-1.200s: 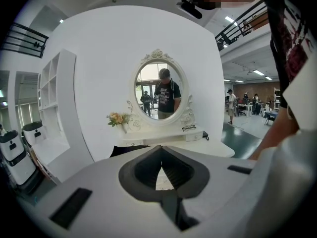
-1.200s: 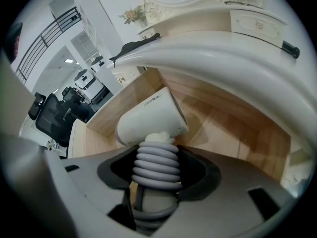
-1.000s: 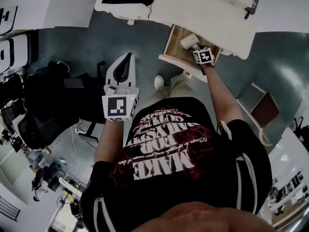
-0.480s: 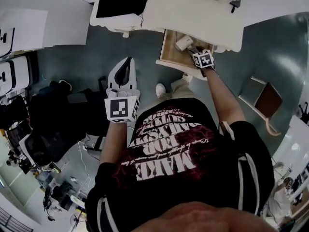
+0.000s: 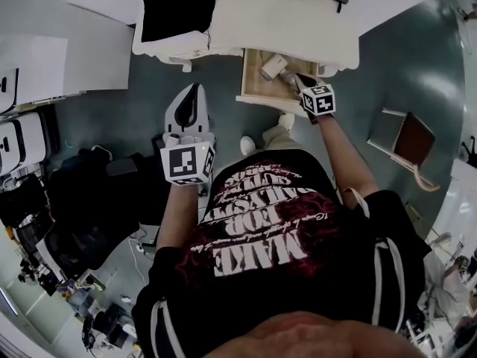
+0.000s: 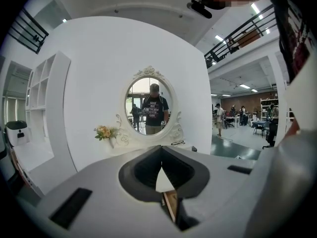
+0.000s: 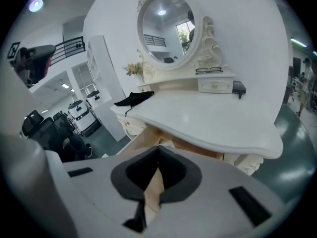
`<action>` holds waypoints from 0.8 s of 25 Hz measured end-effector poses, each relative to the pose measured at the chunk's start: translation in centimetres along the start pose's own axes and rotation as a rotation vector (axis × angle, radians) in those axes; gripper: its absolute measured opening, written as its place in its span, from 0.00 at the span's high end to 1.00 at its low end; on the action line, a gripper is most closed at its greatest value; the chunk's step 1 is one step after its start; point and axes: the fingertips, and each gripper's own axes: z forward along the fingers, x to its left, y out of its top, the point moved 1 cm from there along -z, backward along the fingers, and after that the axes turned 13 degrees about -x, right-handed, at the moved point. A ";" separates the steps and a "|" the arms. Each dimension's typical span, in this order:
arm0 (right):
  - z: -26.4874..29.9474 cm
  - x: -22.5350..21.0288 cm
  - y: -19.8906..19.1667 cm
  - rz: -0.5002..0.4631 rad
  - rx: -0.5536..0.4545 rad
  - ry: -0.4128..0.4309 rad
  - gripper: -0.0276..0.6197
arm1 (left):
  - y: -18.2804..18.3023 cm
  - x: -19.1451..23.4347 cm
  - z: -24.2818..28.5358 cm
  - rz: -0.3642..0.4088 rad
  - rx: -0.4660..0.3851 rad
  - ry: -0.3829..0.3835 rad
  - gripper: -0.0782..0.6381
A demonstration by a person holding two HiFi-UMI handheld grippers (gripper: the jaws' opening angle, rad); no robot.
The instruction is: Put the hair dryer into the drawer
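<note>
The white hair dryer (image 5: 272, 67) lies inside the open wooden drawer (image 5: 252, 89) under the white dressing table (image 5: 298, 21). My right gripper (image 5: 300, 82) hangs just above the drawer's front right part, clear of the dryer. Its jaws have just been closing, and they now stand shut with nothing between them. In the right gripper view its tips (image 7: 157, 150) meet over the drawer's wood (image 7: 141, 143). My left gripper (image 5: 192, 95) floats over the floor left of the drawer, shut and empty. In its own view the left gripper (image 6: 159, 151) faces the table's oval mirror (image 6: 151, 105).
On the table lie a black cloth (image 5: 177, 12), glasses (image 7: 213, 71) and a small dark box (image 7: 238, 87). Flowers (image 6: 104, 132) stand beside the mirror. A stool with a brown seat (image 5: 414, 140) stands right of me. Black chairs and clutter (image 5: 82, 192) crowd the left floor.
The right gripper has let go of the hair dryer, risen out of the drawer towards its front edge and shut its jaws. The dryer stays in the drawer. The left gripper rose slightly.
</note>
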 end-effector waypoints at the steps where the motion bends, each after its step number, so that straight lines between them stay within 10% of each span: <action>1: -0.7 0.4 0.5 0.003 -0.020 0.001 0.95 | 0.0 -0.1 -0.1 -0.002 -0.003 -0.005 0.89; 20: -10.6 8.1 12.3 -0.051 -0.325 0.002 0.95 | 1.5 -0.8 -2.2 -0.056 -0.049 -0.123 0.89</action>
